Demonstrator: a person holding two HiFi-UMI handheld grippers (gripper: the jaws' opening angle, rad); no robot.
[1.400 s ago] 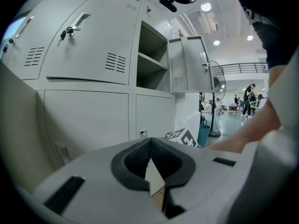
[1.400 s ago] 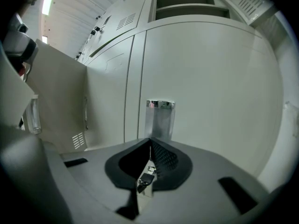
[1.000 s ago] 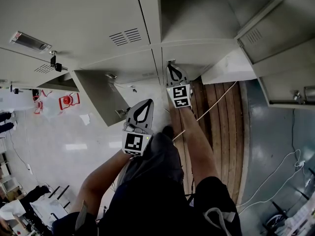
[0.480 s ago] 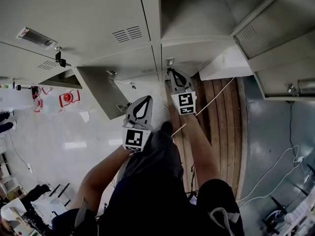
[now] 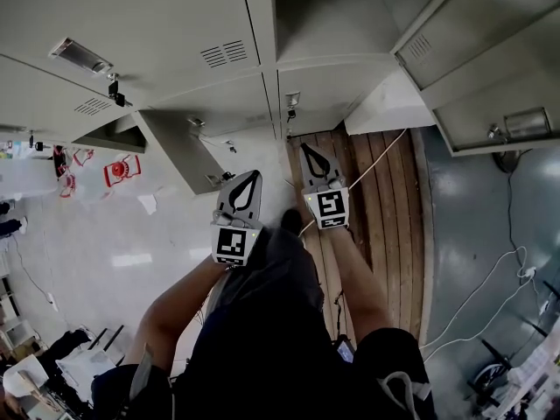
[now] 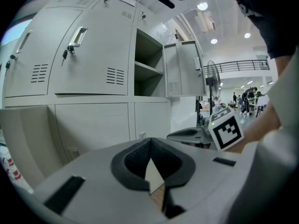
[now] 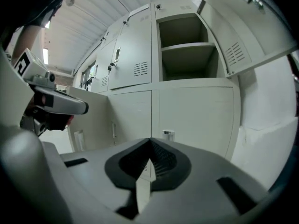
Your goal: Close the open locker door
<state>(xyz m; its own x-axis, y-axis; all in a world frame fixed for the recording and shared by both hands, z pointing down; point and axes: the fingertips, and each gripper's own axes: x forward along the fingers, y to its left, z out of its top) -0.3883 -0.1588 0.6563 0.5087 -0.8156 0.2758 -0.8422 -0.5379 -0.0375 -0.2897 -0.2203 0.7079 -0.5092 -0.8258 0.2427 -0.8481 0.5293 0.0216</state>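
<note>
An upper locker compartment (image 5: pixel 341 16) stands open, its grey door (image 5: pixel 464 24) swung out to the right. The right gripper view shows that compartment (image 7: pixel 187 45) empty, with a shelf, beside its door (image 7: pixel 243 36). It also appears in the left gripper view (image 6: pixel 149 64). Below it is a lower door with a small latch (image 5: pixel 291 103). My right gripper (image 5: pixel 308 153) is shut and empty, a short way back from that latch. My left gripper (image 5: pixel 248 180) is also shut on nothing, beside another open lower door (image 5: pixel 175 151) on the left.
A white panel (image 5: pixel 385 108) juts out at the lower right of the lockers. Wooden planks (image 5: pixel 385 208) with a white cord (image 5: pixel 376 169) lie under the right gripper. Cables (image 5: pixel 490 296) run over the grey floor at right. Red items (image 5: pixel 122 171) sit on the white floor at left.
My right gripper has drawn back from the lower door's latch toward the person. The left gripper has shifted slightly toward the lockers.
</note>
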